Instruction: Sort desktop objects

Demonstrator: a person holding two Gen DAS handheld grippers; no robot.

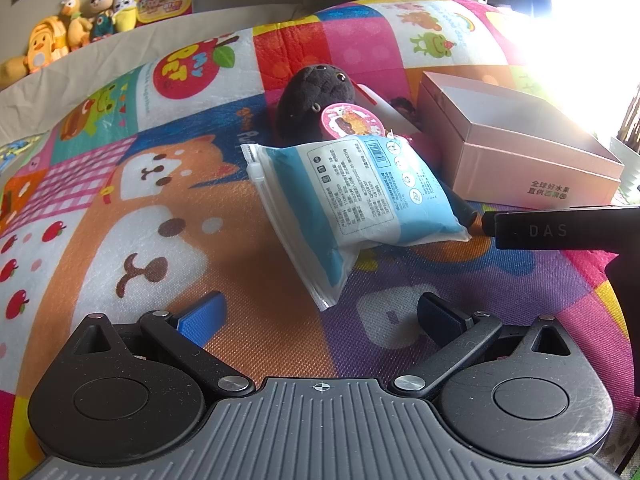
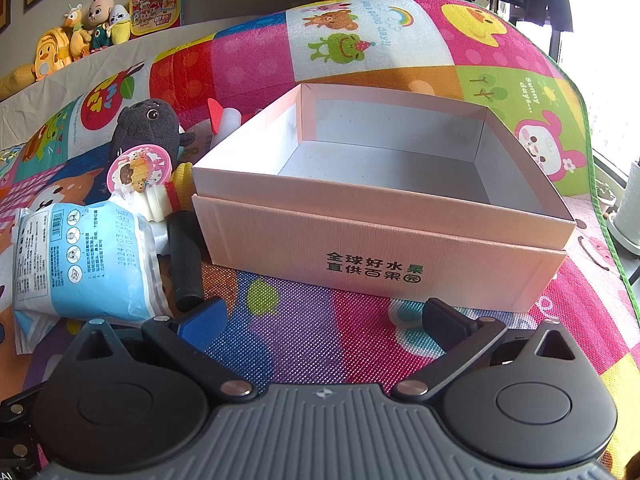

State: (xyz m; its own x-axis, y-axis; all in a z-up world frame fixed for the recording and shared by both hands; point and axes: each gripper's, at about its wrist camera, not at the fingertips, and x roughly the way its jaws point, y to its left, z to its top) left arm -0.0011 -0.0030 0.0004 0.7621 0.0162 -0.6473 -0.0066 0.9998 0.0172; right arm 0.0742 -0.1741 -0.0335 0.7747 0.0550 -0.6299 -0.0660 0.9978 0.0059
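Left wrist view: nearest the camera, the left claw [image 1: 320,316] is seen spread wide, nothing between its blue and black fingers, held over a colourful cartoon mat [image 1: 120,208]. Just ahead, a blue-and-white packet [image 1: 352,196] is seen lying tilted on the mat, its sealed edge raised toward the left. Behind it, a dark plush [image 1: 316,92] is seen, with a pink round lid [image 1: 352,120] in front of it. To the right, an open pink box [image 1: 520,152] is placed on the mat, its far side washed out by glare. A black bar marked "DAS" [image 1: 560,232] is seen entering from the right, near the packet's corner.

Right wrist view: the right claw [image 2: 324,320] is likewise seen spread, gripping nothing, directly before the box [image 2: 380,248], whose interior is bare and white. At left, the packet [image 2: 84,260] is seen beside a black cylinder [image 2: 186,260] lying close to the box's left corner. The plush [image 2: 148,124] and lid [image 2: 140,168] are seen behind the packet. Toys [image 2: 80,32] are lined along a far ledge.
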